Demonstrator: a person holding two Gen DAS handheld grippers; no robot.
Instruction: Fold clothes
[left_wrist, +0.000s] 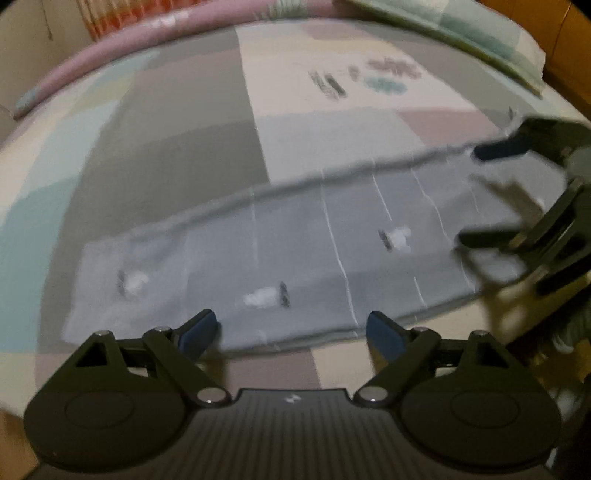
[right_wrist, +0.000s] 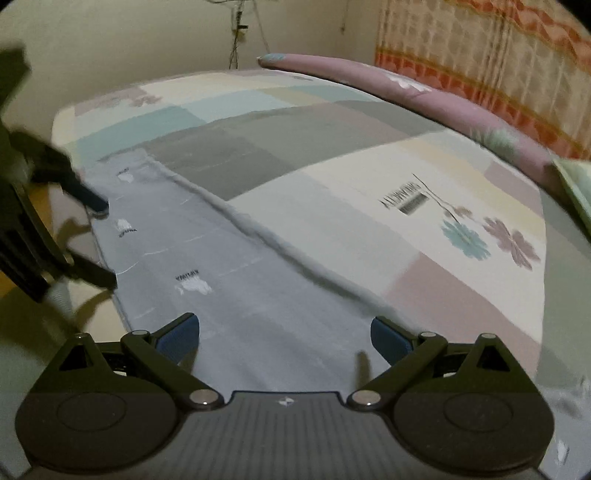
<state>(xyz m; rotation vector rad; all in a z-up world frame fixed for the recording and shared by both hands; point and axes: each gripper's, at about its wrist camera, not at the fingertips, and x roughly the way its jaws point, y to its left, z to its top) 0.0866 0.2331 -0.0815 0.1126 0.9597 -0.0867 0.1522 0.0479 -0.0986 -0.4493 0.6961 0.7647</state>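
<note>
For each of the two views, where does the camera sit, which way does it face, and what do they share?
Left wrist: on the left gripper, jaws open, looking down across the grey garment on the patchwork bed; right gripper at right.
Right wrist: on the right gripper, jaws open, looking along the garment toward the wall; left gripper at left.
Shared: garment, bed, purple bolster, curtain.

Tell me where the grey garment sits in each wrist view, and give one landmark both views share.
Left wrist: grey garment lies as a band across the middle, above the open fingers.
Right wrist: it runs from bottom centre up to the left.
Shared landmark: pink bolster.
</note>
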